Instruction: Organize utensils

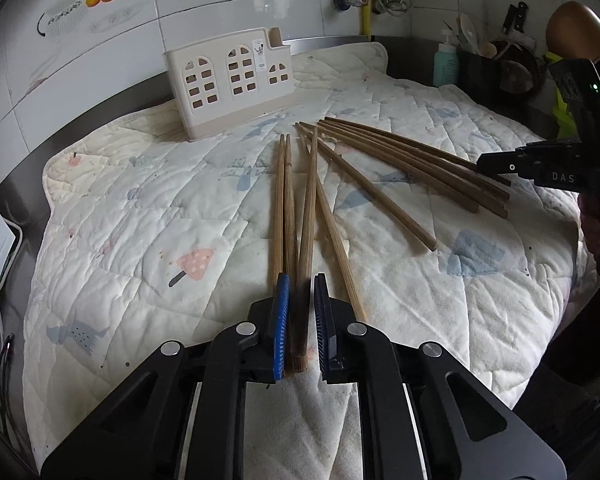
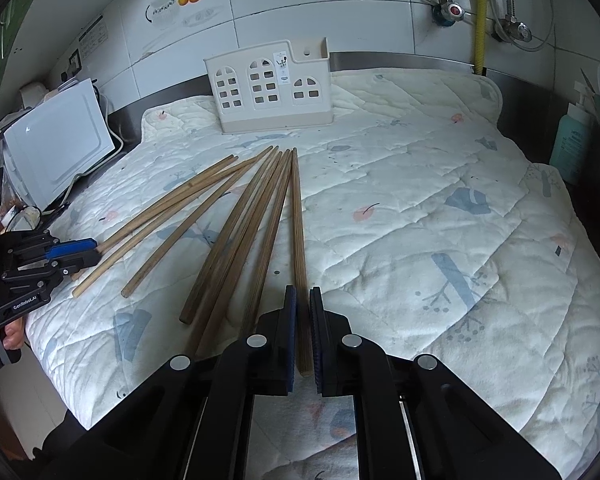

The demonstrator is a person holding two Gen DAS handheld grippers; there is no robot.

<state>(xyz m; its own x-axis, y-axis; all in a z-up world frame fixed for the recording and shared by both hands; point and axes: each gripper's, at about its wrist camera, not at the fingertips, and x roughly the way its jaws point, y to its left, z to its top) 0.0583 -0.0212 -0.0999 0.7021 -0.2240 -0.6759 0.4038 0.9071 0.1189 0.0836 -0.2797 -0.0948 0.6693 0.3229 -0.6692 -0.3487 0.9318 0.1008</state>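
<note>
1. While both grippers sit at the butt ends, chopsticks (image 1: 380, 184) fanned on quilted mat (image 1: 140, 220), tips converging toward holder (image 1: 228, 80), long axes running away from fingers to it.
2. L gripper (image 1: 300, 320): nearly closed on one stick's butt, pads pinching it.
3. R gripper (image 2: 303, 328): clamped on rightmost stick's butt.
4. Holder upright behind the tips, w/ nothing seen inside; interior mostly hidden.
5. Neither hand clearly nearer holder.

dim, fisheye-warped; corners perhaps vignetted
</note>
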